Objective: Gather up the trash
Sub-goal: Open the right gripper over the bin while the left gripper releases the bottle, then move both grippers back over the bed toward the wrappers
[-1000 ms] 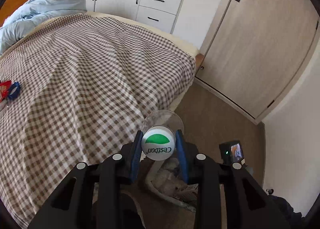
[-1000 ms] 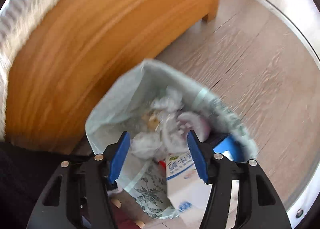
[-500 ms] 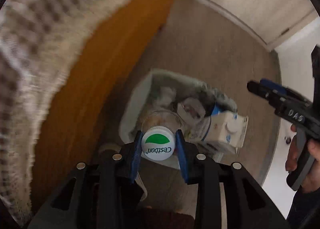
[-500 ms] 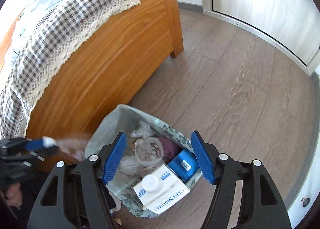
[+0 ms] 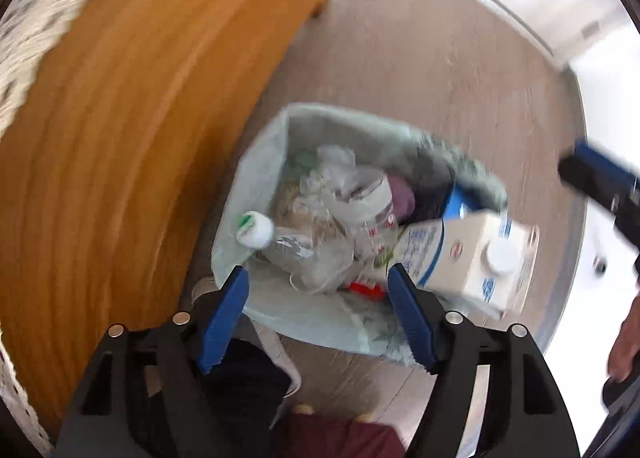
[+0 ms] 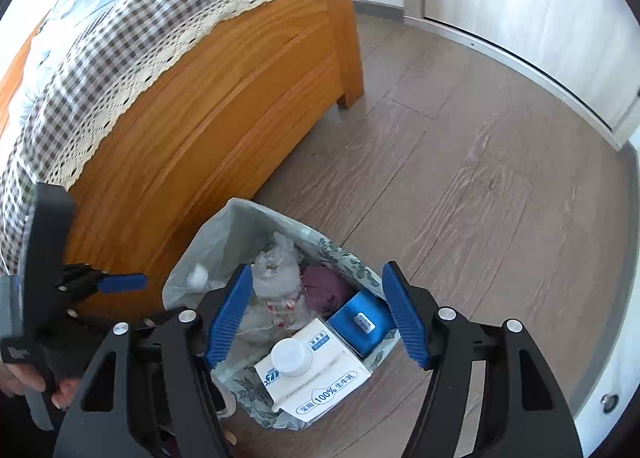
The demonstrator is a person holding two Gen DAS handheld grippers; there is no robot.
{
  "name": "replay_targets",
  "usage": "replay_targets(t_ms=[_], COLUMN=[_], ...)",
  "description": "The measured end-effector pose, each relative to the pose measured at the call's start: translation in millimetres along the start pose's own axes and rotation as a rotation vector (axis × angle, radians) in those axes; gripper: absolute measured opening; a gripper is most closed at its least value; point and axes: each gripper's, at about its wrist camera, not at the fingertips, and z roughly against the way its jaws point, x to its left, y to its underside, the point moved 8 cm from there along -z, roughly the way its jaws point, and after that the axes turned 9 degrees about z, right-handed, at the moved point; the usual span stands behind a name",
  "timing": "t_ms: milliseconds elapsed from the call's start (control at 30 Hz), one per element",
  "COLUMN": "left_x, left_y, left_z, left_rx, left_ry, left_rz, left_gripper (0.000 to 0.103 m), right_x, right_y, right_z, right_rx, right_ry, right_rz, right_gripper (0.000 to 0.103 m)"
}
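Hanging right over the trash bag [image 5: 256,177], the left tool [image 5: 318,312] points straight down with its two blue fingers [image 5: 222,320] spread wide apart. Its jaws have just been opening, and nothing sits between them. The clear bottle [image 5: 296,246] with the green and white cap [image 5: 254,229] lies inside the trash bag, at the side of the bag nearest the bed frame [image 5: 132,129].

The right tool [image 6: 316,316] is also let go, its jaws wide with nothing pressed in them. It hangs above the near edge of the trash bag [image 6: 208,242] and tilts down toward it.

The trash bag is pale green with a leaf print. It stands on the wooden floor [image 6: 460,177], just beside the orange-brown bed frame. Inside the bag, a white milk carton [image 6: 316,378] with a round white lid sticks out at the side far from the bed frame. A blue box [image 6: 360,322] lies next to the carton. A dark purple lump [image 6: 324,288] sits just past the blue box. Crumpled clear plastic [image 6: 276,278] fills the middle of the bag.

A checked blanket [image 6: 100,57] with a lace edge hangs over the top of the bed frame. A white door [image 6: 520,17] stands across the floor, well away from the bag.
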Motion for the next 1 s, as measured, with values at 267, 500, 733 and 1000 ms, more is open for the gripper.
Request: replay_targets(t_ms=[267, 500, 733, 1000], left_x=[14.0, 15.8, 13.8, 28.7], left_y=[-3.9, -3.8, -6.9, -19.6], left_z=[1.2, 7.3, 29.5, 124.3], left_rx=[0.007, -0.017, -0.111, -0.421], left_ry=[-0.009, -0.006, -0.004, 0.074], left_rz=[0.051, 0.058, 0.035, 0.068], left_gripper=[0.069, 0.072, 0.076, 0.081], right_x=[7.0, 17.4, 21.6, 37.5], right_y=[3.0, 5.0, 1.4, -26.9], right_z=[2.2, 5.6, 19.6, 61.4], right_rx=[0.006, 0.024, 0.017, -0.082], right_ry=[0.003, 0.013, 0.053, 0.116], right_rz=[0.025, 0.071, 0.094, 0.137], right_gripper=[0.065, 0.065, 0.065, 0.065])
